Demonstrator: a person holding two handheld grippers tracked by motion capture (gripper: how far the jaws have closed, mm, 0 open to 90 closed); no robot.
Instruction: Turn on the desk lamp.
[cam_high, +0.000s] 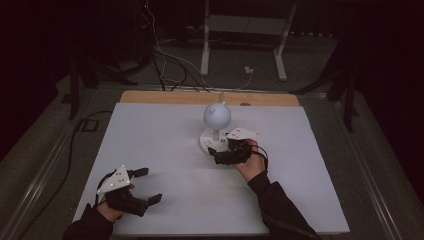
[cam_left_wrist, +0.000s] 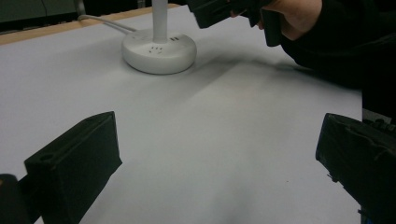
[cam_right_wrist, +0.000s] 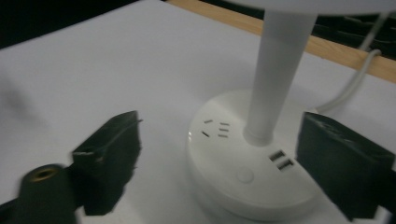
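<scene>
A white desk lamp stands past the middle of the table, with a round head (cam_high: 217, 115) on a stem (cam_right_wrist: 275, 70) and a round base (cam_high: 210, 140). The base (cam_right_wrist: 219, 154) carries socket slots, two USB ports (cam_right_wrist: 281, 161) and a button (cam_right_wrist: 244, 176). My right gripper (cam_high: 215, 155) is at the near side of the base. Its jaws are open on either side of the base (cam_right_wrist: 224, 140) and do not press on it. My left gripper (cam_high: 152, 185) rests at the near left, open and empty (cam_left_wrist: 219, 140), looking across at the base (cam_left_wrist: 159, 51).
A white sheet (cam_high: 160, 145) covers the table, with a wooden strip (cam_high: 165, 96) along the far edge. The lamp's white cable (cam_right_wrist: 355, 84) runs off the back. Behind the table, a white stand's legs (cam_high: 205, 55) and loose cables (cam_high: 160, 60) lie on the floor.
</scene>
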